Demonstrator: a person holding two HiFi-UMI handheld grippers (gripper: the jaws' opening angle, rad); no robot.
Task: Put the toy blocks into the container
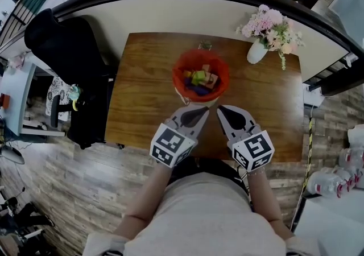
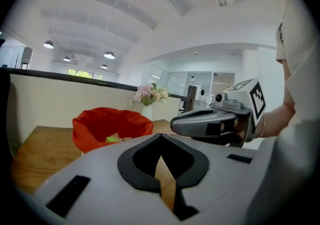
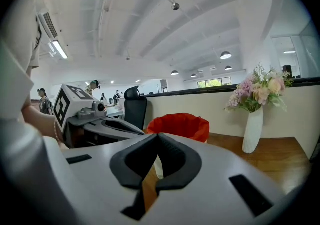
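A red container (image 1: 218,76) stands on the wooden table (image 1: 142,95), just beyond both grippers, with several coloured toy blocks (image 1: 199,78) inside it. My left gripper (image 1: 207,110) is shut and empty, with its tip close to the container's near rim. Beside it my right gripper (image 1: 219,107) is also shut, with nothing between its jaws. In the left gripper view the container (image 2: 95,128) lies ahead to the left, a green block (image 2: 113,139) shows inside it, and the right gripper (image 2: 172,124) is alongside. The right gripper view shows the container (image 3: 180,125) straight ahead.
A white vase of pink flowers (image 1: 257,51) stands at the table's far right corner, also visible as the vase (image 3: 253,130) in the right gripper view. A black office chair (image 1: 68,50) is left of the table. A curved low wall (image 1: 170,4) runs behind it.
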